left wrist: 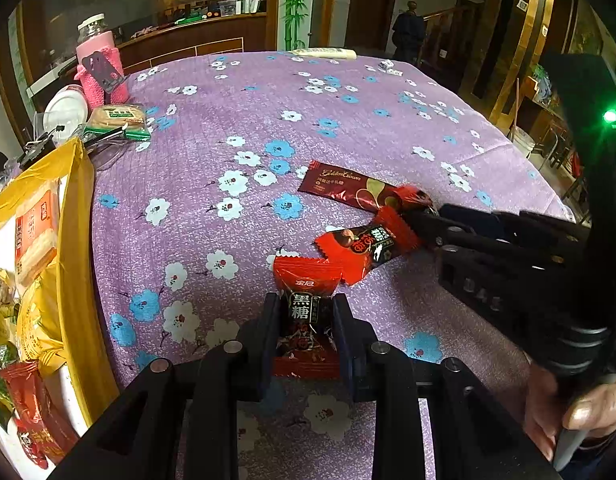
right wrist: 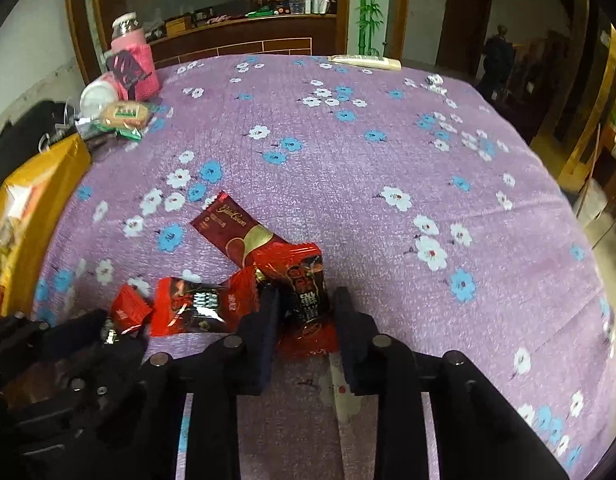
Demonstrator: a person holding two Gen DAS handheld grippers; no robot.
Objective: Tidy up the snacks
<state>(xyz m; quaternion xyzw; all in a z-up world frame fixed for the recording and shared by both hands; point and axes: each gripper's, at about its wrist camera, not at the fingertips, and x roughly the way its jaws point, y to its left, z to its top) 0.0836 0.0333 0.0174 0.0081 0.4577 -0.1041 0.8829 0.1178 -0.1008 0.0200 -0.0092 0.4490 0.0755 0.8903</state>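
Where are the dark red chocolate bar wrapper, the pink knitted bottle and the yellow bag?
Chocolate bar wrapper [left wrist: 339,184], left wrist view, gold lettering.
Pink knitted bottle [right wrist: 134,62], right wrist view, knitted sleeve.
Yellow bag [left wrist: 74,216], left wrist view, upright side.

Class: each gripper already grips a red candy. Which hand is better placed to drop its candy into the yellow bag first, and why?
Left. The left gripper, shut on its red-and-black wrapped candy, sits nearer the open yellow snack bag; the right gripper holds its candy farther away, with the left gripper between.
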